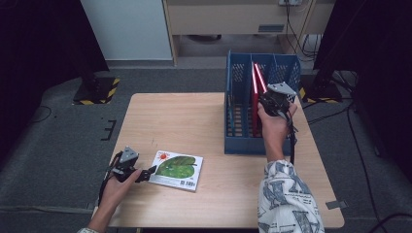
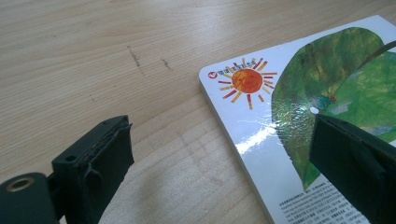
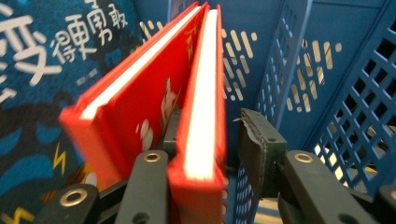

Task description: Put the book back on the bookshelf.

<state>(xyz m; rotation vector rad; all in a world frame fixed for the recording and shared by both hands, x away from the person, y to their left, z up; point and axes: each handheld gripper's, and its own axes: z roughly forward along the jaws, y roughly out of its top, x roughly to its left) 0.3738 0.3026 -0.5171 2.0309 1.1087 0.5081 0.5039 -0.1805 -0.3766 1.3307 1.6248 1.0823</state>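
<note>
A thin red hardcover book (image 3: pixel 201 116) was stood in the blue plastic file rack (image 1: pixel 243 97), straddled by the spread right gripper (image 1: pixel 275 99). The left gripper (image 2: pixel 219 168), unclenched, was held over the green leaf picture book (image 1: pixel 177 169) lying on the wooden table (image 1: pixel 170 121).

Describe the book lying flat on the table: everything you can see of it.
The book is a thin, stiff-looking board book with a glossy cover that catches glare. The cover is white, with an orange-red sun near one rounded corner, a large green leaf across most of it, and small print and a barcode along one edge. It lies flat and closed, cover up, on the wooden table near the person's edge. The left gripper is open; one jaw stands above the cover, the other above bare wood. Contact cannot be told.
</note>
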